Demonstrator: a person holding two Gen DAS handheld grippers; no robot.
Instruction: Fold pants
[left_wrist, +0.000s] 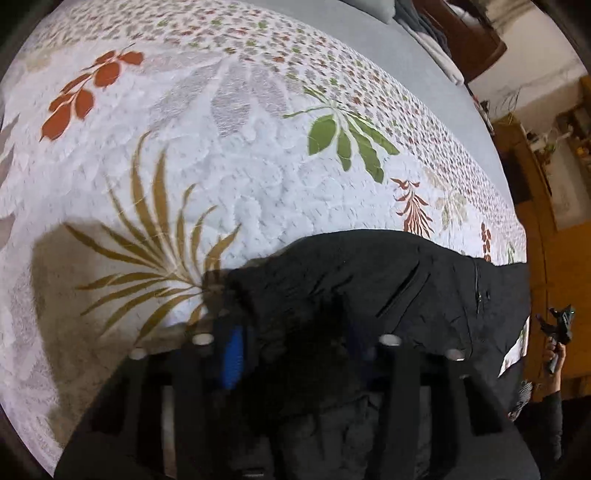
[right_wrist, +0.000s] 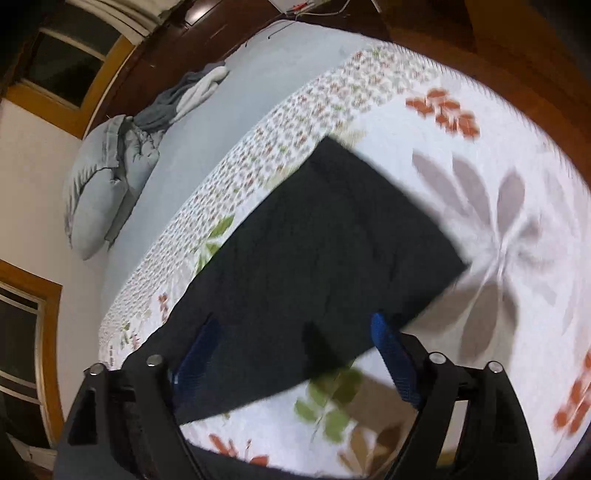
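**Left gripper clamped on pants, right gripper spread wide above them**

Left gripper (left_wrist: 291, 343): black fabric of the pants (left_wrist: 388, 288) is bunched between its fingers, blue pad (left_wrist: 232, 354) showing on one side, the other pad buried in cloth. Reads as clenched on the pants, low over the bed, fabric draping back toward the camera.

Right gripper (right_wrist: 295, 343): fingers spread wide, blue pads (right_wrist: 393, 354) well apart, nothing between them. It hovers above the near end of the pants, tilted down at the bed; one pad is over the fabric, the other sits at the pants' edge over the quilt. View is motion-blurred.

Pants: dark, lying flat as a long rectangular panel (right_wrist: 332, 258) on the floral quilt (left_wrist: 221, 184), running away from the right gripper. Left wrist view shows a slanted pocket slit (left_wrist: 399, 291) and a zipper (left_wrist: 478, 284).

Person's right hand (left_wrist: 554, 350) is visible at the far right edge of the left view, off the bed's side.

Surroundings: blue-grey sheet (right_wrist: 207, 140) beyond the quilt, grey pillow (right_wrist: 103, 184) and loose clothes (right_wrist: 188, 92) at the far side.
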